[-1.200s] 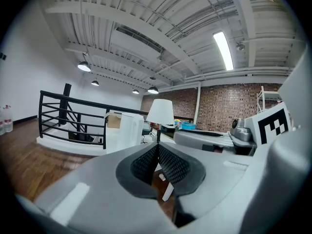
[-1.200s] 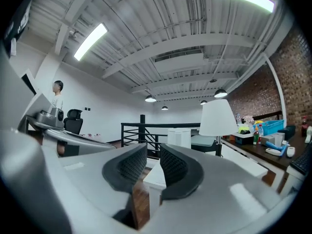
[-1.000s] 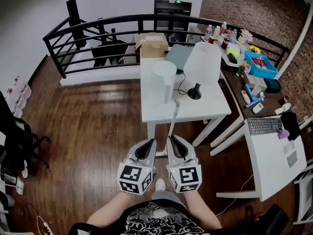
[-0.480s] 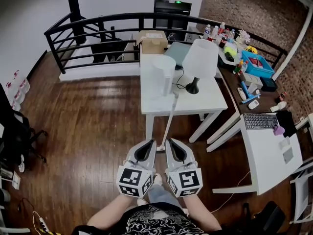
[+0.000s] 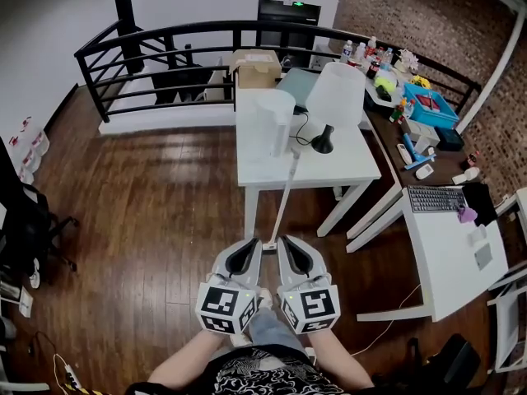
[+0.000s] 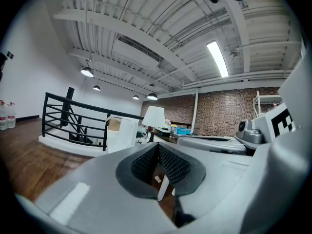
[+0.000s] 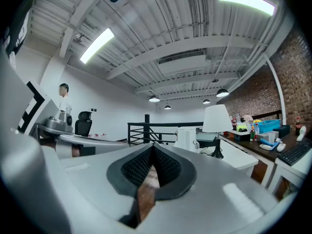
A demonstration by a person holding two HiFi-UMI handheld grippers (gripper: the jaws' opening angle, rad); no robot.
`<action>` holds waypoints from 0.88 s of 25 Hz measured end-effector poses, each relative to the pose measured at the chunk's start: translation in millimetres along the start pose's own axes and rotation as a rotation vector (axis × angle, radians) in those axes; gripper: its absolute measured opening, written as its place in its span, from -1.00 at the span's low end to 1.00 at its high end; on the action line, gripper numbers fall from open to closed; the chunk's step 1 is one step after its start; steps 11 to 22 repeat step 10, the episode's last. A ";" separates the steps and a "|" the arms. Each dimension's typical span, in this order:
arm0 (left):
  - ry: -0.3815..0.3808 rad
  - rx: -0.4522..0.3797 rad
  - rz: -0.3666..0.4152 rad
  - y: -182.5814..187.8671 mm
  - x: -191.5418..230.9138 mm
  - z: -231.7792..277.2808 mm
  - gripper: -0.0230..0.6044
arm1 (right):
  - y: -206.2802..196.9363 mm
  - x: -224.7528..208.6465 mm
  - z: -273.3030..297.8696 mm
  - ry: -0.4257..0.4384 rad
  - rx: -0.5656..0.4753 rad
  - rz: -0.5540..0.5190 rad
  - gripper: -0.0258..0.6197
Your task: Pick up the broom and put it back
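Note:
The broom shows as a thin white handle leaning against the front edge of the white table, its lower end on the wood floor. In the head view my left gripper and right gripper are side by side just in front of that lower end, pointing at the table. Neither touches the broom. Seen from the left gripper view, the left gripper has its pads meeting at the tip, with nothing held. The right gripper is shut and empty too.
On the table stand a white lamp and a white cylinder. A black railing runs behind, with a cardboard box near it. A desk with a keyboard is at the right, a black chair at the left.
Both grippers have drawn back a little from the table, and more of the broom handle shows above them. The right gripper's jaws look shut throughout.

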State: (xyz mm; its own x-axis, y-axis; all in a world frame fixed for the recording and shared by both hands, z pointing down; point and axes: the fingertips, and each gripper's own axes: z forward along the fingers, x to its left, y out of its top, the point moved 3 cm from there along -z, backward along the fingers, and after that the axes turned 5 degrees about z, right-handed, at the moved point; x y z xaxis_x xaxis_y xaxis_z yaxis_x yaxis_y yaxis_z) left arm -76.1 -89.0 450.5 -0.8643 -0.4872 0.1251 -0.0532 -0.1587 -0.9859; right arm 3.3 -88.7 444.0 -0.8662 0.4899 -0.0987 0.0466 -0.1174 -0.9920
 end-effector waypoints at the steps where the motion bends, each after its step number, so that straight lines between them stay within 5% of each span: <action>1: -0.001 0.000 -0.001 -0.9 -0.9 -0.7 -0.91 | -0.8 0.1 -1.4 -0.001 0.002 -0.003 -0.92; 22: -0.021 0.007 -0.004 -9.3 -14.7 -7.9 -0.91 | -10.5 0.9 -15.4 -0.010 0.018 -0.008 -0.92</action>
